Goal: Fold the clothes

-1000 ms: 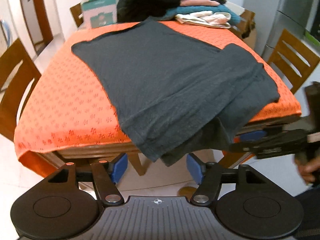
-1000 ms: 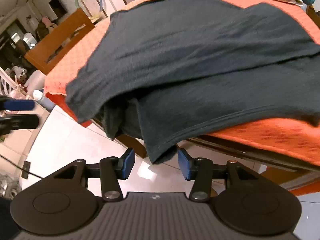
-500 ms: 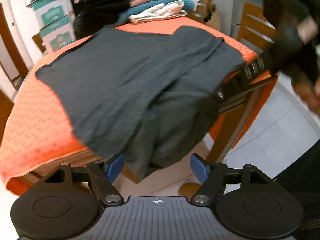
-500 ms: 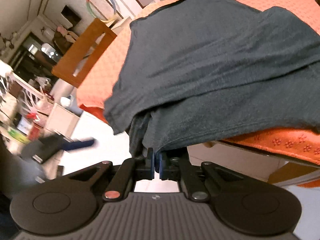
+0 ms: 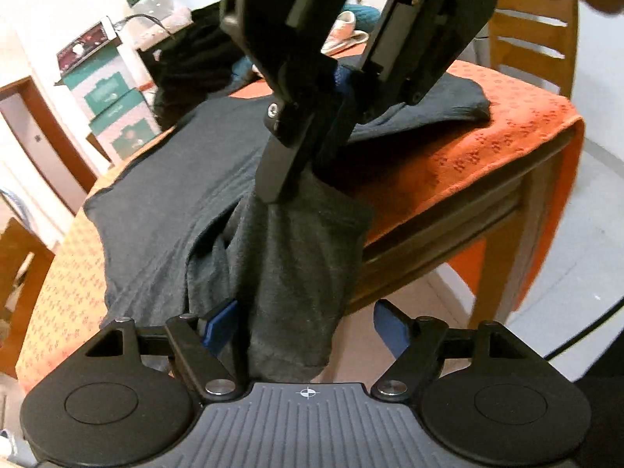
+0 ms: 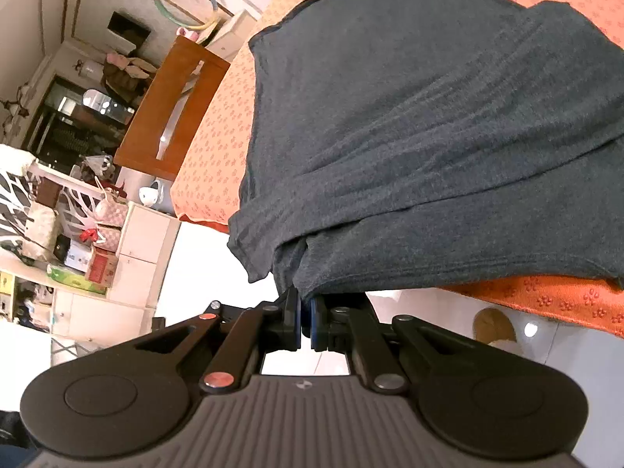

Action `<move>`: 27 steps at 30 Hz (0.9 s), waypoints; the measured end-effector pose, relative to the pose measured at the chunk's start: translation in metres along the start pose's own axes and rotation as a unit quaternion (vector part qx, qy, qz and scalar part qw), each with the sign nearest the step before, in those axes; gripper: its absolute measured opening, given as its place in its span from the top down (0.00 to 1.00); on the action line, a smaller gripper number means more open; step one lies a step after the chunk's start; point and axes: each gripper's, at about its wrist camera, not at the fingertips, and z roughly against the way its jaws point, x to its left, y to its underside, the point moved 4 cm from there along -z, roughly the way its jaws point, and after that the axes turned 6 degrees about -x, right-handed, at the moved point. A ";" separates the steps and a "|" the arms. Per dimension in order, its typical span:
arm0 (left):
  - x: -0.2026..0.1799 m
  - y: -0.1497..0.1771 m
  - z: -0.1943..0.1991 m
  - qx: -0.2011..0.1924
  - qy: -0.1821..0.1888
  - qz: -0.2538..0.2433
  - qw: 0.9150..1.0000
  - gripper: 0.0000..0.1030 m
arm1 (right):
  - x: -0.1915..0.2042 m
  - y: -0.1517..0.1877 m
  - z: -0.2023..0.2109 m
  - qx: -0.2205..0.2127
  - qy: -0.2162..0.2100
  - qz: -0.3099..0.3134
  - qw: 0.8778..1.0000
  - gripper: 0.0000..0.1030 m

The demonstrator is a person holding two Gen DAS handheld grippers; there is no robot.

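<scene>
A dark grey garment (image 6: 409,117) lies spread on the orange tablecloth (image 6: 218,148), its near corner hanging over the table edge. My right gripper (image 6: 306,312) is shut on that corner's hem. Seen from the left wrist, the right gripper (image 5: 300,183) comes down from above, pinching the cloth and holding it bunched above the table's corner. Below it the hanging grey fabric (image 5: 296,273) drops between the blue pads (image 5: 220,321) of my left gripper (image 5: 306,323), which is open and wide apart around the cloth.
A pile of other clothes (image 5: 187,66) and stacked green-and-white boxes (image 5: 113,109) sit at the table's far side. Wooden chairs (image 5: 530,39) (image 6: 171,105) flank the table. A white cabinet (image 6: 128,249) with clutter stands to the left; a slipper (image 6: 493,325) lies on the tiled floor.
My right gripper went from open to shut on the hanging corner and raised it. My left gripper moved in close below, so the hanging cloth now sits between its open fingers.
</scene>
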 end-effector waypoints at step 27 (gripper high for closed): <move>0.105 -0.021 0.041 0.078 0.061 0.157 0.983 0.95 | -0.102 0.049 0.059 0.087 0.318 0.614 0.717 0.68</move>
